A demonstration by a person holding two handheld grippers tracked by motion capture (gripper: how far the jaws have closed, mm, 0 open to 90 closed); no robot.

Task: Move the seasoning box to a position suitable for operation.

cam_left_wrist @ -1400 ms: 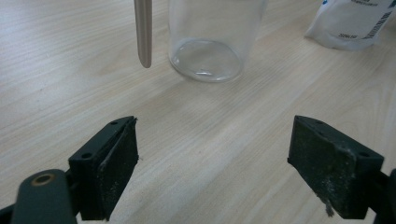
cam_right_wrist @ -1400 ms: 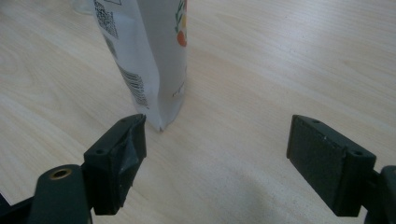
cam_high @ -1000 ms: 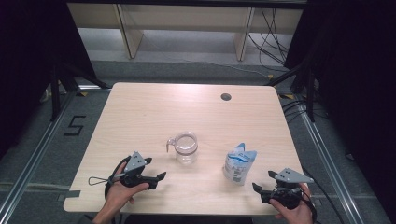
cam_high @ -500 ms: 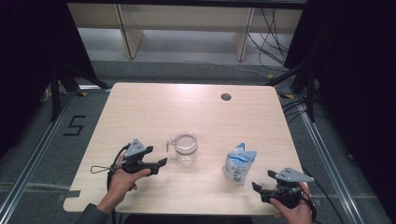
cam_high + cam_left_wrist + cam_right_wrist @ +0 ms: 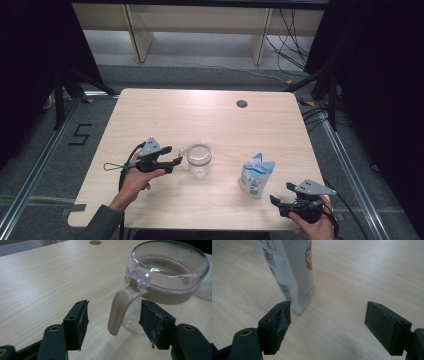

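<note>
A clear glass jug (image 5: pixel 199 158) with a beige handle (image 5: pixel 121 308) stands at the table's middle. My left gripper (image 5: pixel 174 156) is open right at its left side; in the left gripper view the handle hangs between the two jaws of that gripper (image 5: pixel 115 326), untouched. A white and blue stand-up pouch (image 5: pixel 255 175) stands to the jug's right. My right gripper (image 5: pixel 280 195) rests open near the front edge, just right of the pouch. In the right gripper view the pouch (image 5: pixel 292 272) rises beside the left jaw of that gripper (image 5: pixel 329 322), and the gap between the jaws holds nothing.
The wooden table (image 5: pixel 150 115) has a round cable hole (image 5: pixel 242 104) at the back right. Metal rails and cables run along the floor on both sides. Shelving stands behind the table.
My left gripper has moved forward and right from the front left of the table up to the jug's handle. The right gripper has stayed in place.
</note>
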